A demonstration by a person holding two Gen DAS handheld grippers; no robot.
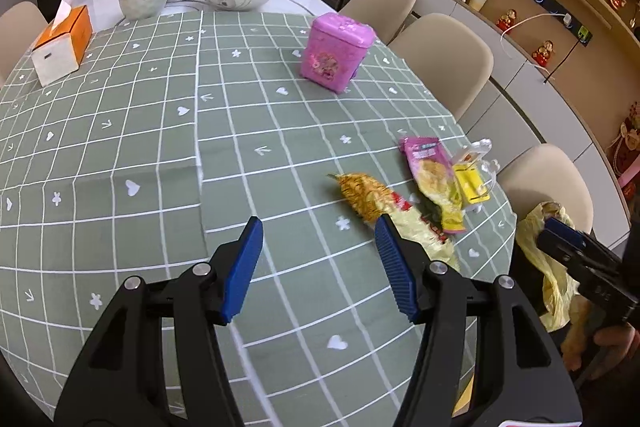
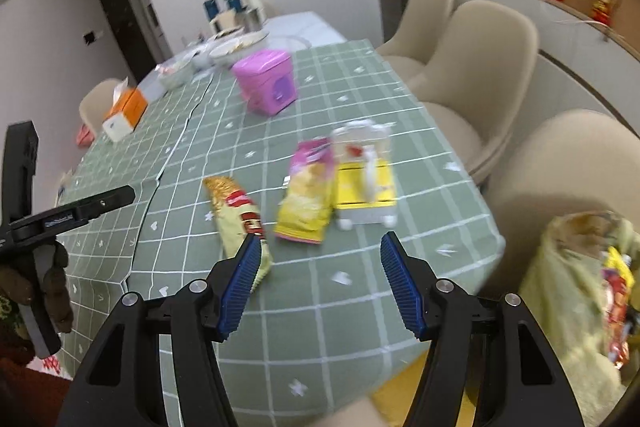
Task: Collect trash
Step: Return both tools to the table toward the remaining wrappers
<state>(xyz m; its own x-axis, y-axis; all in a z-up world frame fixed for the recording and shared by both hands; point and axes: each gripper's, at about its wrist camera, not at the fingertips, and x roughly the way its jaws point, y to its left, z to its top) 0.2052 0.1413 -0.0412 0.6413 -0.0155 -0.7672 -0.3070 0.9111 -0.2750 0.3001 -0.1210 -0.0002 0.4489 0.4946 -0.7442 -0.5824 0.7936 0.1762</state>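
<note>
No text legible — snack wrappers' point(image 1: 434, 179) print and left gripper's point(image 2: 64, 217) label too blurred

Both wrist views look forward and down across the green checked table point(image 1: 120, 155) from its near end, the right one farther right, sharing three wrappers and the pink box point(image 2: 267, 83).

The desk point(image 1: 120, 147) wears a sage-green cloth with a white grid and small white hearts, flowers and arrows. On it lie a gold-and-red wrapper point(image 1: 372, 199), a pink-and-yellow snack bag point(image 1: 434, 175) and a yellow-and-clear packet point(image 1: 472, 179), with a pink tin point(image 1: 336, 53) and an orange-and-white tissue box point(image 1: 62, 47) farther off. Both grippers point(image 1: 318, 231) point(image 2: 316, 251) are black with ribbed blue pads, the chairs point(image 1: 444, 59) beige, the bag point(image 2: 568, 307) pale yellow.
</note>
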